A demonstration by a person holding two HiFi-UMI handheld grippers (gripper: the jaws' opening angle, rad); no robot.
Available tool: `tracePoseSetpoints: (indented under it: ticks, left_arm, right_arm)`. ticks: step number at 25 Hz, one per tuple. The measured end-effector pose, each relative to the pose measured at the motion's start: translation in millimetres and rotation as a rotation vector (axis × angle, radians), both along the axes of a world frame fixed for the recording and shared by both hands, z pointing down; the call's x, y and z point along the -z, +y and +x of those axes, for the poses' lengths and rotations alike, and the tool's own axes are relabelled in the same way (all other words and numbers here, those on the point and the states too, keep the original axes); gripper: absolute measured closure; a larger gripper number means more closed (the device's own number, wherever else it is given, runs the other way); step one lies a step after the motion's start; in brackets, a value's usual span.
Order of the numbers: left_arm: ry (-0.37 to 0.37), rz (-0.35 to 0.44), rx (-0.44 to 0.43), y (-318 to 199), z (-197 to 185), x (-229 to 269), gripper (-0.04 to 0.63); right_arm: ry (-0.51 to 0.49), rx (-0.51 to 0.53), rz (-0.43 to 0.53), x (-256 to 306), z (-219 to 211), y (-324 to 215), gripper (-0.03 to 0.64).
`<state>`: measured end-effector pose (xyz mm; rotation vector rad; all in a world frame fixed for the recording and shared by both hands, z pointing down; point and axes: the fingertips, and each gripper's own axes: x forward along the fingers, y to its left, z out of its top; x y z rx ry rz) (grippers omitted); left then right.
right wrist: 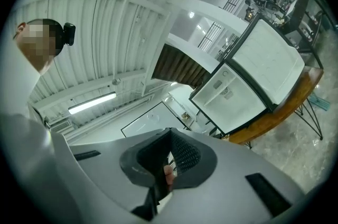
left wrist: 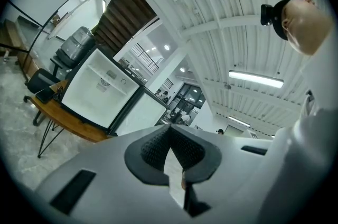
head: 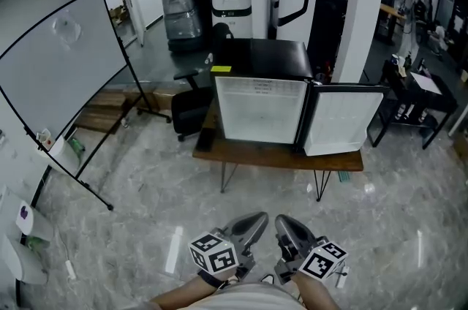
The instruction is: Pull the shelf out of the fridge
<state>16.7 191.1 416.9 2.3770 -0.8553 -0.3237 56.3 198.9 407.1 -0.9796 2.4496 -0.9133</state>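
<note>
Kept low, side by side and close to the body: left tongs (head: 252,224) clenched tip to tip on nothing, right tongs (head: 289,227) likewise clenched and empty. Aimed both forward over bare floor (head: 146,228).

Past that floor, well apart from either tip, found the wooden counter (head: 278,157) and on it the fridge (head: 261,107), open, with its white inside turned back toward the tongs. Placed the opening almost straight ahead of the left tongs and a little to the left of the right ones. Noted the door (head: 342,118) swung out to the right of the opening, further over than the right tongs.

Deep in the cabinet, made out only a thin line for the shelf (left wrist: 112,84): seated inside, not yet drawn, running crosswise with its front edge toward the tongs. Judged it barely nearer the left tongs. Judged the next move to need a long approach first, then unclenching, then a pull straight back.
</note>
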Motion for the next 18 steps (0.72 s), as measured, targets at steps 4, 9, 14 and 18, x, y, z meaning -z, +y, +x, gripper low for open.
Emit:
tracePoseSetpoints:
  ticks: [4, 9, 14, 18]
  left_arm:
    - [0.039, -0.004, -0.008, 1, 3, 3, 0.589]
    - [0.083, 0.007, 0.022, -1, 4, 9, 0.589]
    - [0.083, 0.003, 0.030, -4, 12, 11, 0.589]
    - [0.078, -0.018, 0.050, -7, 24, 8, 0.589]
  right_arm:
    - [-0.048, 0.010, -0.015, 0, 6, 0, 0.597]
    - [-0.132, 0.028, -0.015, 8, 19, -3, 0.597]
    - [-0.166, 0.048, -0.015, 12, 29, -7, 0.597]
    - [-0.197, 0.055, -0.020, 13, 40, -11, 0.597]
